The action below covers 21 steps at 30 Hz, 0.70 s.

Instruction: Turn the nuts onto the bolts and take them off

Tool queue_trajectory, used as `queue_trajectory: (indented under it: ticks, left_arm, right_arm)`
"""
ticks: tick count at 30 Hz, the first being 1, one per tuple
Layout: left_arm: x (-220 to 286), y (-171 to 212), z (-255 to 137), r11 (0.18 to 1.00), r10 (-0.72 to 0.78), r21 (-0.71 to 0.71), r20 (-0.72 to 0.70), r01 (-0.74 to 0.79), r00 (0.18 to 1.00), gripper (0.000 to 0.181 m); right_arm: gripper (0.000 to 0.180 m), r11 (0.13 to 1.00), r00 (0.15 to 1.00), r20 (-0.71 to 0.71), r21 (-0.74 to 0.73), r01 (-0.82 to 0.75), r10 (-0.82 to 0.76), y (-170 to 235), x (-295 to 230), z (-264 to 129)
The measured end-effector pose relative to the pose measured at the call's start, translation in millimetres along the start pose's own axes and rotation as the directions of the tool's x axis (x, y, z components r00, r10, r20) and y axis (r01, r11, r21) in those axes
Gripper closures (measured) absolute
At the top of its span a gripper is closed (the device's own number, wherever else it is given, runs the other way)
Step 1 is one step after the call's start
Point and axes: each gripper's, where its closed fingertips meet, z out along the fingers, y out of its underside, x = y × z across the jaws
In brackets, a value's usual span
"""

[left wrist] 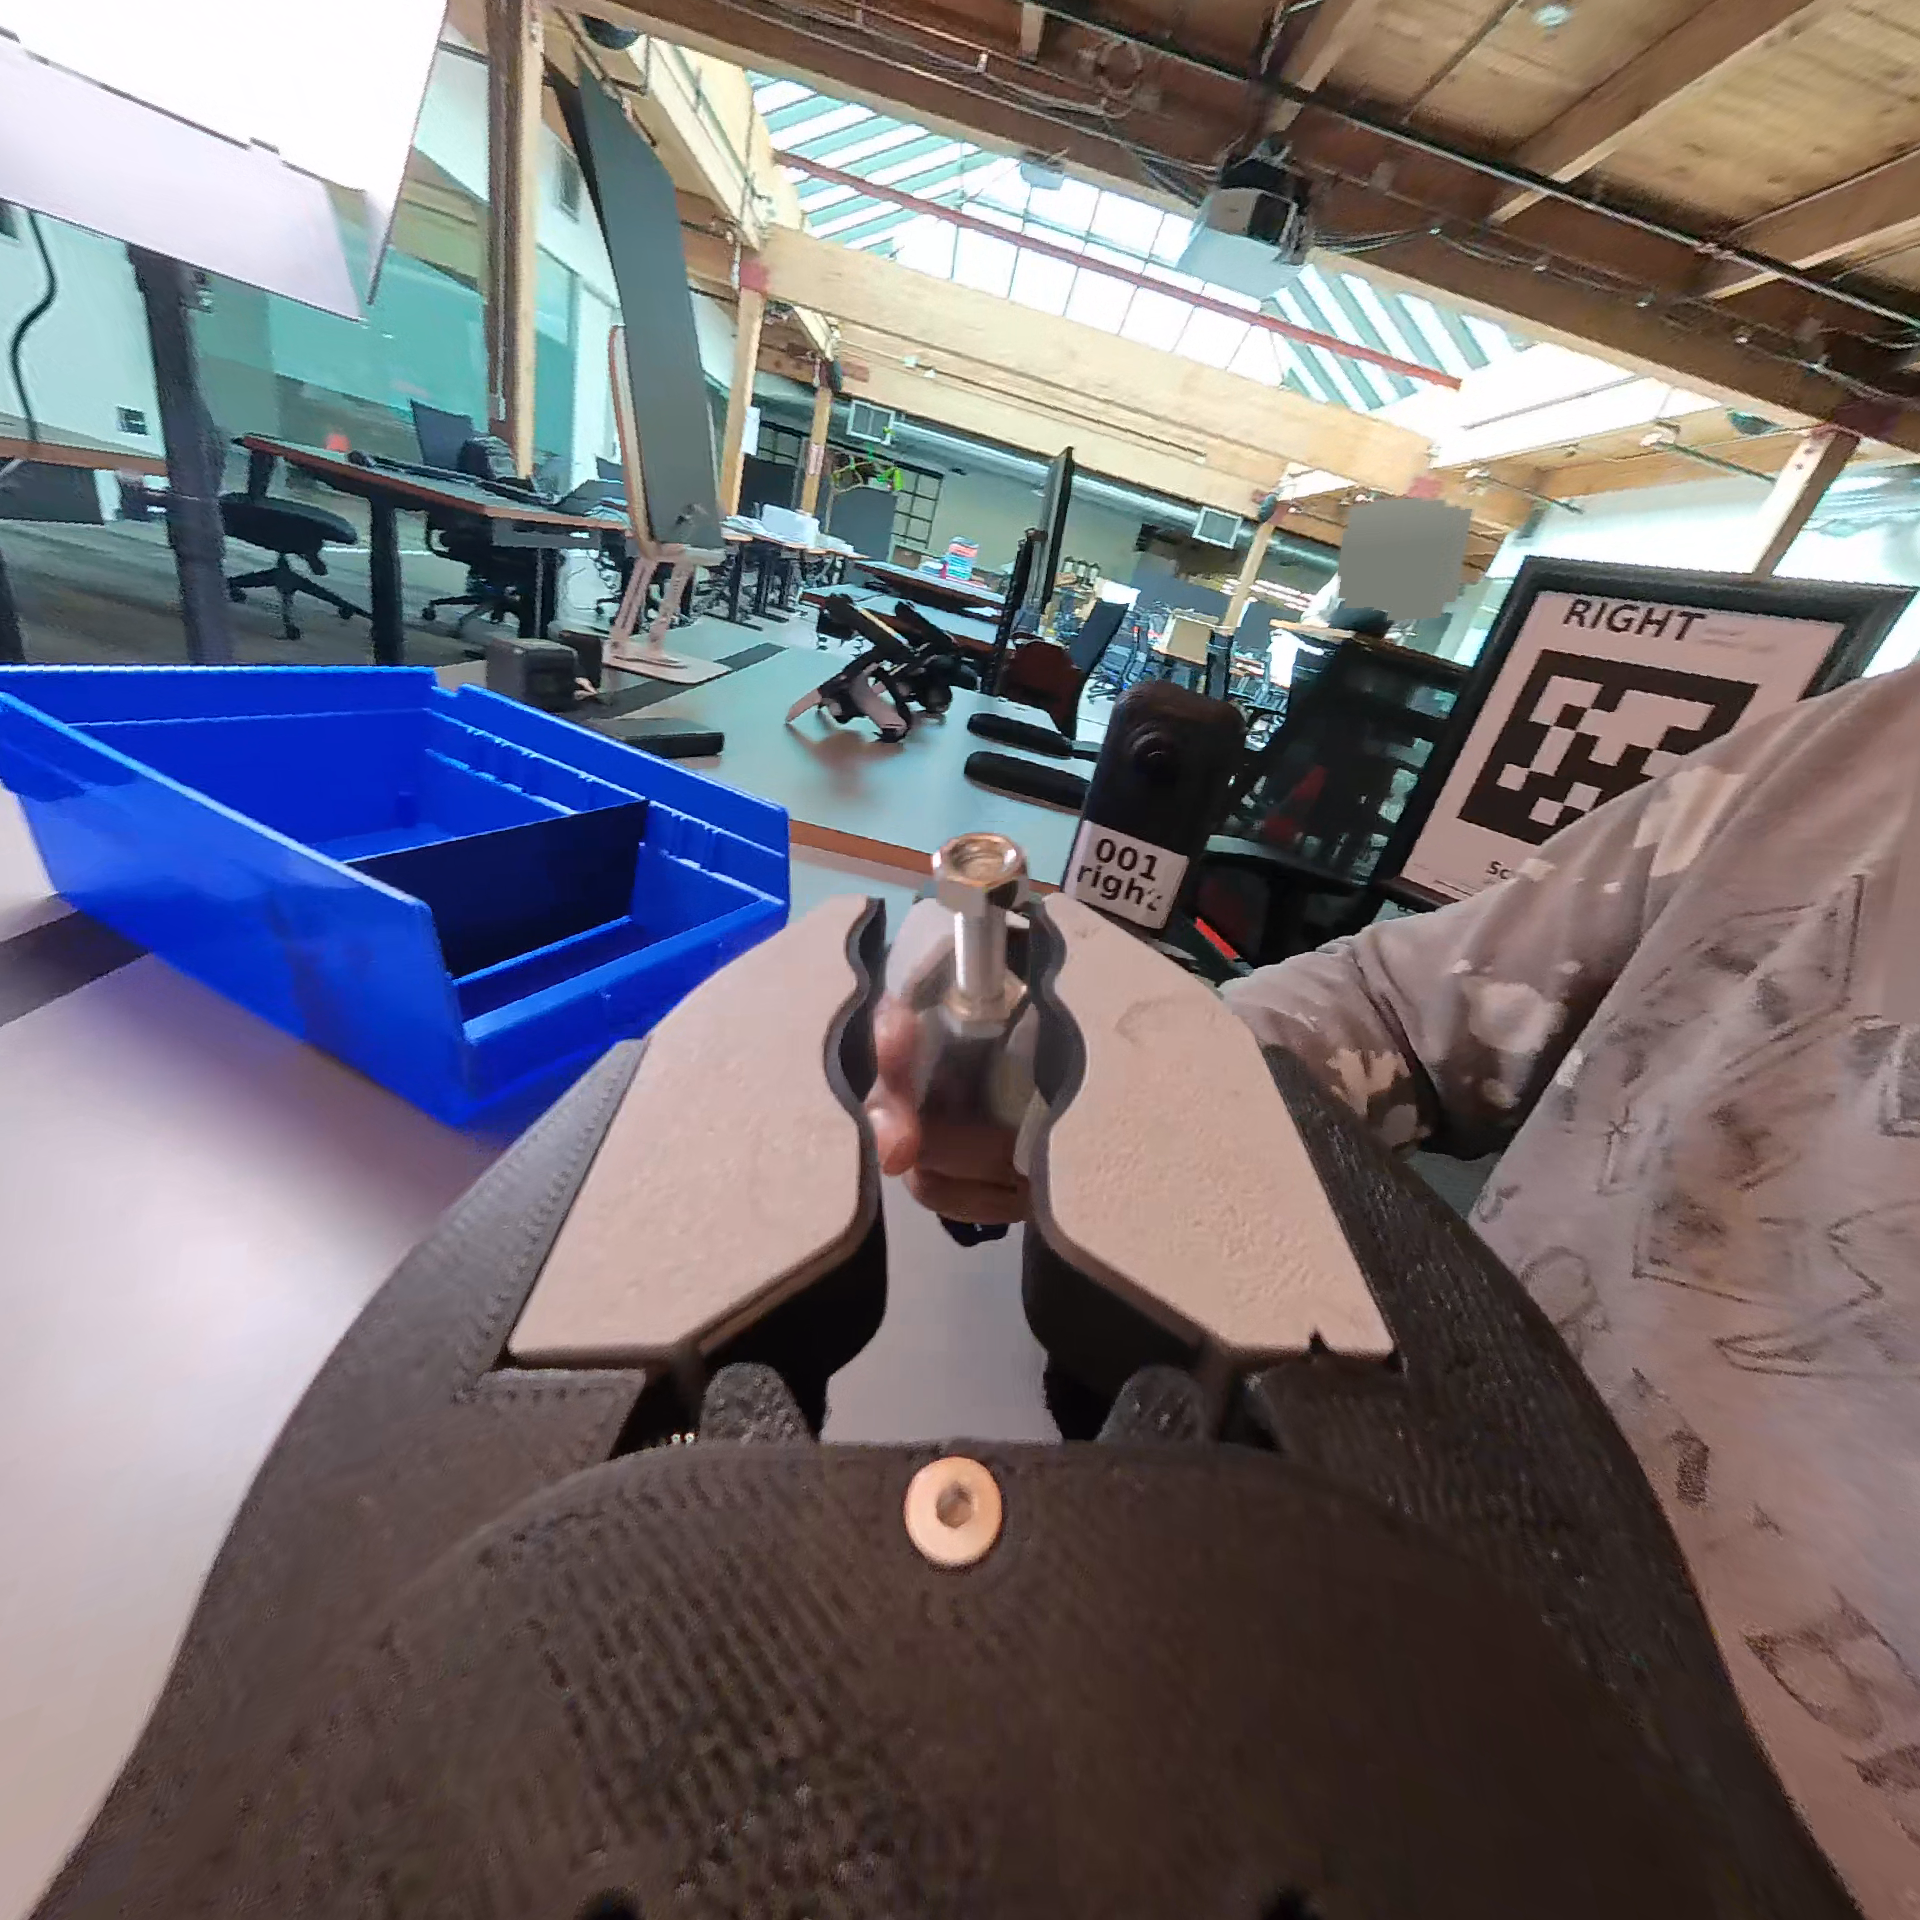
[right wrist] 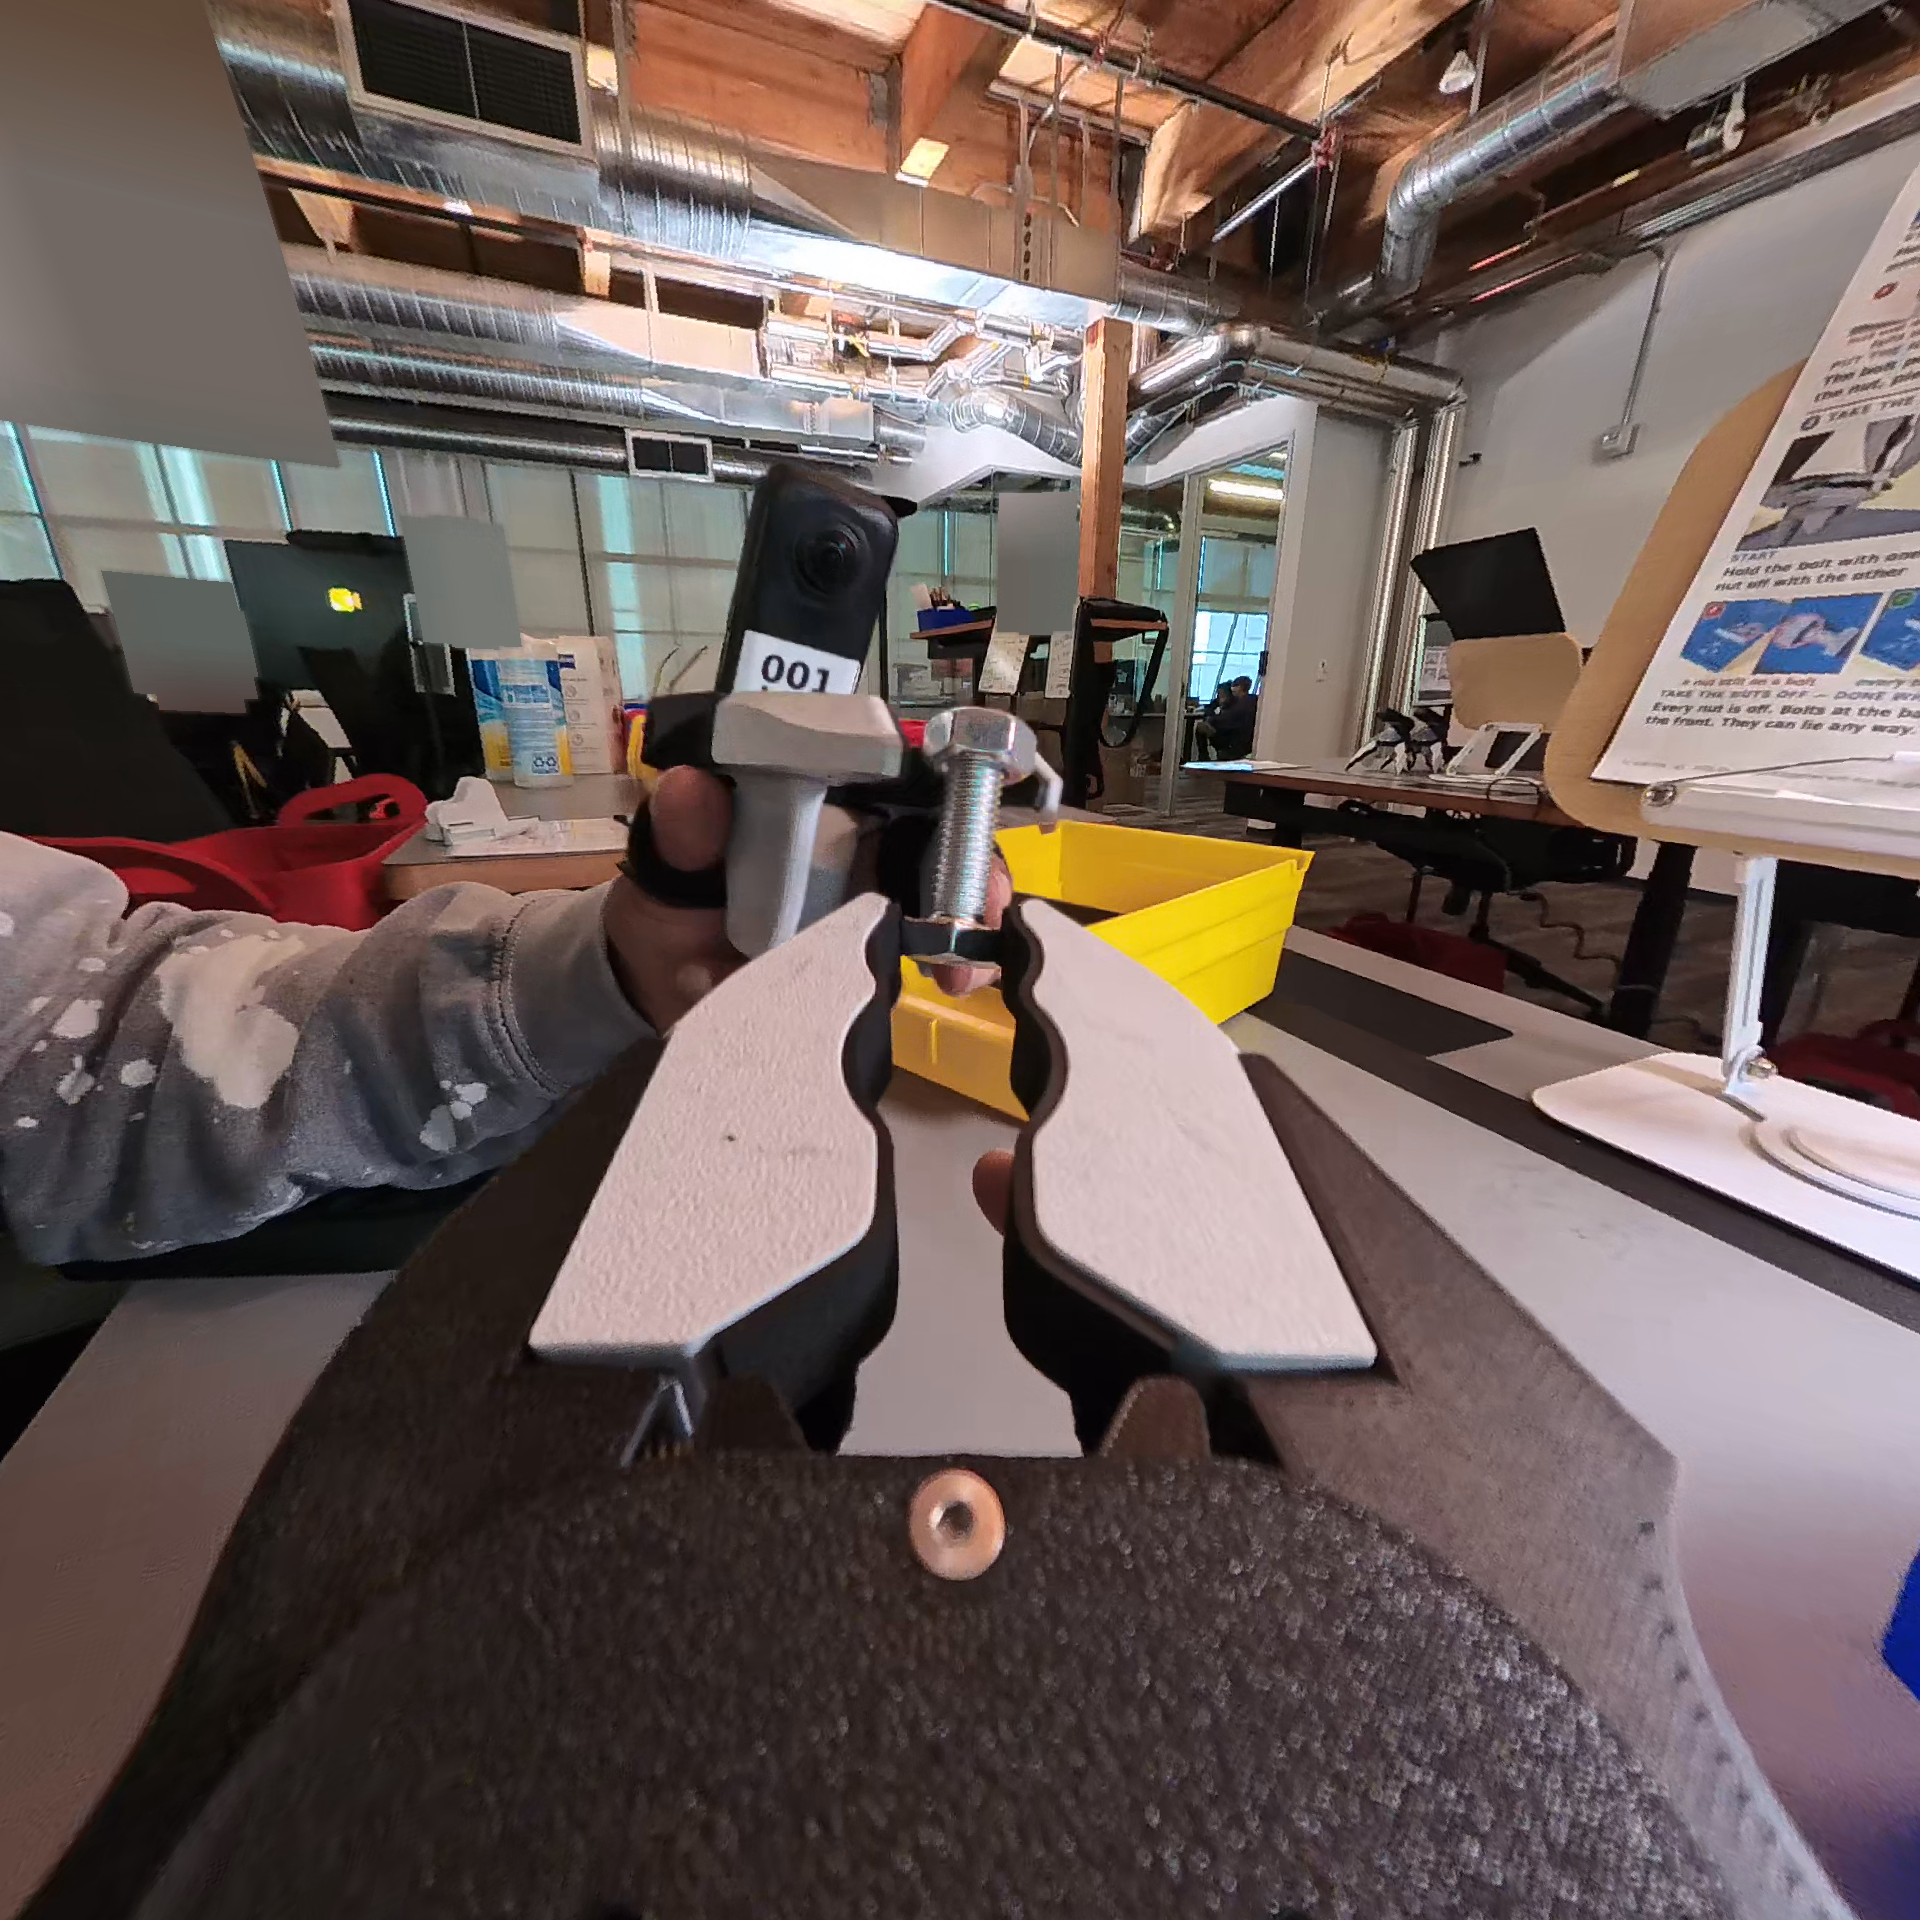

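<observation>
A silver bolt (right wrist: 964,831) stands upright between my two grippers above the table. My left gripper (left wrist: 961,914) is shut on its flanged hex head (left wrist: 977,871). In the right wrist view the left gripper (right wrist: 935,753) shows end-on, clamping the head (right wrist: 977,736) at the top. My right gripper (right wrist: 951,930) is shut on the nut (right wrist: 948,935) at the lower end of the threaded shaft. In the left wrist view the nut (left wrist: 966,1013) shows through the gap between my left fingers, with the right gripper's fingers (left wrist: 914,971) around it.
A blue bin (left wrist: 260,862) with a dark divider sits on the grey table (left wrist: 156,1299) to the left. A yellow bin (right wrist: 1164,914) sits behind the bolt. An instruction sheet on a white stand (right wrist: 1766,644) is at the right. The person's patterned sleeves (left wrist: 1662,1091) (right wrist: 260,1039) are close by. My two grippers' fingertips are within a few centimetres of each other.
</observation>
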Motion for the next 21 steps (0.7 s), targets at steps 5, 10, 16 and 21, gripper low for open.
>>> queue_trajectory:
  ticks: [5,10,16,21]
  left_arm:
    - [7.3,6.8,6.8,0.997,0.065,-0.05,0.004,-0.065,0.998,0.163]
    - [4.1,8.2,5.0,0.995,0.078,-0.058,0.019,-0.077,0.997,0.163]
    - [-11.3,6.5,-2.3,0.997,0.059,-0.046,0.08,-0.055,0.995,0.168]
    - [-4.8,0.6,-3.8,0.999,0.042,-0.002,0.03,-0.042,0.999,0.159]
  right_arm:
    - [0.162,0.996,1.0,-0.004,-0.084,0.001,-0.002,14.8,-0.4,3.6]
    - [0.162,0.994,1.0,-0.007,-0.11,0.0,-0.001,17.7,0.8,3.4]
    - [0.162,0.999,0.999,0.043,-0.052,-0.009,0.012,7.2,-4.9,0.2]
    - [0.161,0.999,0.999,0.043,-0.044,-0.014,0.016,5.1,-5.2,-0.2]
